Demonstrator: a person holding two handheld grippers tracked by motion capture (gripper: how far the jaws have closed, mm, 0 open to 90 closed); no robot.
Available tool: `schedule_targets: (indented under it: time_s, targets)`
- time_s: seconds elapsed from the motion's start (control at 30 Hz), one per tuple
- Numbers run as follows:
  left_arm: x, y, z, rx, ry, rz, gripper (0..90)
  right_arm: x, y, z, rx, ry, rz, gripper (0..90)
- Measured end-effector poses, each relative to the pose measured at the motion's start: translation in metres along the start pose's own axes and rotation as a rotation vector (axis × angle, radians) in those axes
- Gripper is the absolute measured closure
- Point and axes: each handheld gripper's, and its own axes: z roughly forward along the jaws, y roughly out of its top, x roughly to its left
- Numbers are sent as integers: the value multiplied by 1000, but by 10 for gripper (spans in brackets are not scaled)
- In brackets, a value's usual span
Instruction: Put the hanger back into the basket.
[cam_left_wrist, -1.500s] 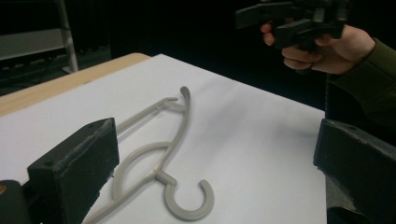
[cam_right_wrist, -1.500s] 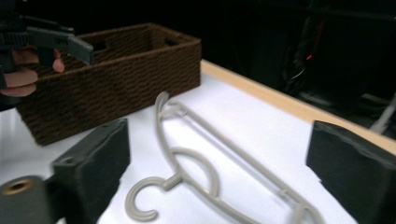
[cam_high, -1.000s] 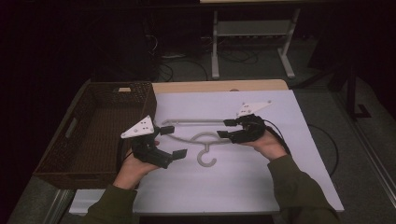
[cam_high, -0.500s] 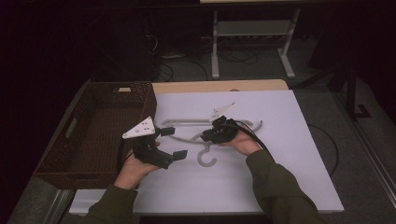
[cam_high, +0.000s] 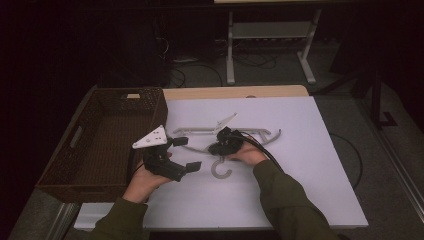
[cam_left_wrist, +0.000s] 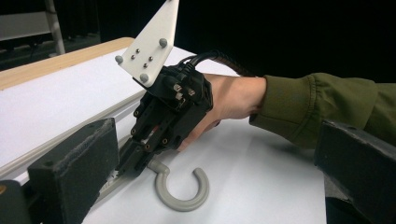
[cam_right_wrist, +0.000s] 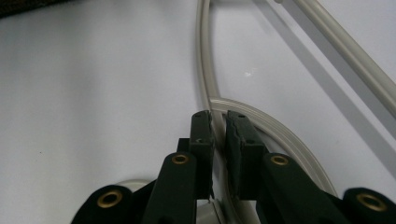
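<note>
The dark brown woven basket (cam_high: 100, 145) at the counter's (cam_high: 310, 190) left edge holds nothing visible. The grey plastic clothes hanger (cam_high: 260, 137) lies flat on the white counter, just right of the basket. The right tongs (cam_high: 218, 148) have just been closing and now pinch the hanger's neck above its hook. The left tongs (cam_high: 186, 153) stand spread beside the hook, apart from it.

White table top (cam_high: 300, 165) (wooden far edge) with grey hanger (cam_high: 220, 167), wicker basket (cam_high: 65, 167).
</note>
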Motion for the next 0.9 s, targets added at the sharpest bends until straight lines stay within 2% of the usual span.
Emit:
schedule_targets:
  time_s: [0.2,0.33,0.53,0.9]
  targets:
    - [1,-1,0,13,2,3,0,1,1,1,4,6,-31,800]
    - [1,-1,1,14,2,3,0,1,1,1,7,-1,-29,853]
    - [1,-1,0,12,6,1,0,0,-1,-1,8,13,-41,860]
    - [2,-1,-2,1,14,-4,0,18,-16,-17,48,53,-98,860]
